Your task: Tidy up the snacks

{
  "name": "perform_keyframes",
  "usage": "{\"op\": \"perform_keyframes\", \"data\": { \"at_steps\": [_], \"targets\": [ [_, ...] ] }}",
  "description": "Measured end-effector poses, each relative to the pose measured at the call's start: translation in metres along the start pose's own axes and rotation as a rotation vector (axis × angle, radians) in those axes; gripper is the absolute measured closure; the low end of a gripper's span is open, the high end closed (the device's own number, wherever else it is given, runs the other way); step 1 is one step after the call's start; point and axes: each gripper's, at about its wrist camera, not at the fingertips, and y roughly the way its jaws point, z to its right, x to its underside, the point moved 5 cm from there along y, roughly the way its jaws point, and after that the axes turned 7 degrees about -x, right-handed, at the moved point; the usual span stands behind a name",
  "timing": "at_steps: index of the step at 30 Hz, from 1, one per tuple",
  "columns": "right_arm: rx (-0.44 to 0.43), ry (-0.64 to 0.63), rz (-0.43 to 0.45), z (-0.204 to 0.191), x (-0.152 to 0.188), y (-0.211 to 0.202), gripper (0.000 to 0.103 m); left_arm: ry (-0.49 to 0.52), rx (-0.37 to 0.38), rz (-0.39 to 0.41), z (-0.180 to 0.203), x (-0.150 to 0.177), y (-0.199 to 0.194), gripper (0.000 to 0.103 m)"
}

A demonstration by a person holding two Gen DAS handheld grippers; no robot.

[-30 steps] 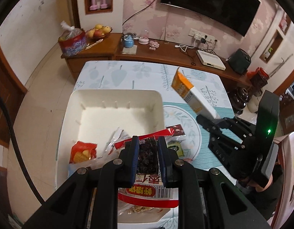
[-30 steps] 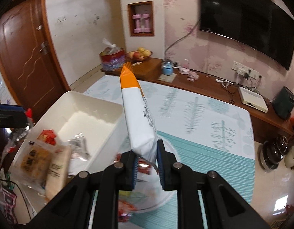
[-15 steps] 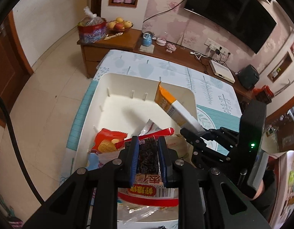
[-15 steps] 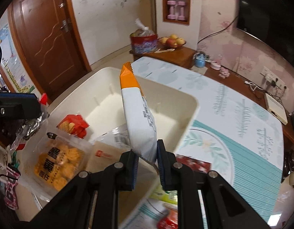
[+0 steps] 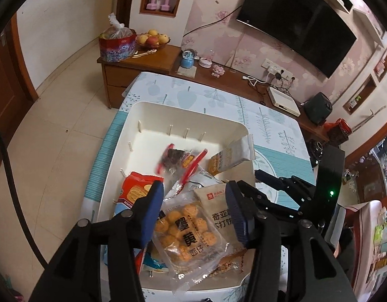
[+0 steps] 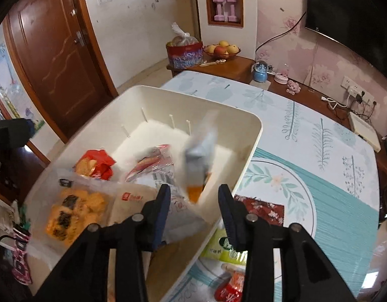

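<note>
Floral tablecloth (image 6: 306, 125) under the white bin (image 5: 143, 118); we hold left gripper (image 5: 194, 211) and right gripper (image 6: 193, 207) spread wide, empty, above its snacks (image 5: 186, 224).

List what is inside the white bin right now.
White bin: egg-yolk puffs bag, tan cracker pack, red biscuit pack, red-trimmed dark snack, orange-white pouch. Anything beneath them is covered.

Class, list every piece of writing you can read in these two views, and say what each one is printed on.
"蛋黄" and "面仔": clear bag of yellow puffs.
"奇亚", then a line starting "打饼": beige cracker pack.
Unreadable, too small or blurred: orange-and-white pack, red cracker bag, green packet, red tin.
</note>
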Motion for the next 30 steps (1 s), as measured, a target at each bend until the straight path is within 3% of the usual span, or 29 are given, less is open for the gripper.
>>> {"op": "perform_keyframes", "data": {
  "at_steps": [5,16,20,25,30],
  "targets": [
    [-0.012,-0.01,0.04,-0.001,0.009,-0.02,0.056,0.032,0.023,0.014,0.012,0.003,-0.008,0.047],
    [0.017,-0.031,0.132,0.008,0.038,-0.067,0.05,0.124,0.073,-0.001,0.05,0.013,-0.018,0.046],
    [0.047,-0.026,0.134,0.016,0.058,-0.076,0.042,0.157,0.083,-0.006,0.062,0.016,-0.018,0.043],
    [0.072,0.03,0.146,0.027,0.088,-0.081,0.041,0.218,0.079,-0.009,0.078,0.016,-0.017,0.041],
    [0.142,0.09,0.137,0.028,0.125,-0.074,0.041,0.349,0.084,-0.022,0.102,0.015,-0.014,0.041]
  ]
}}
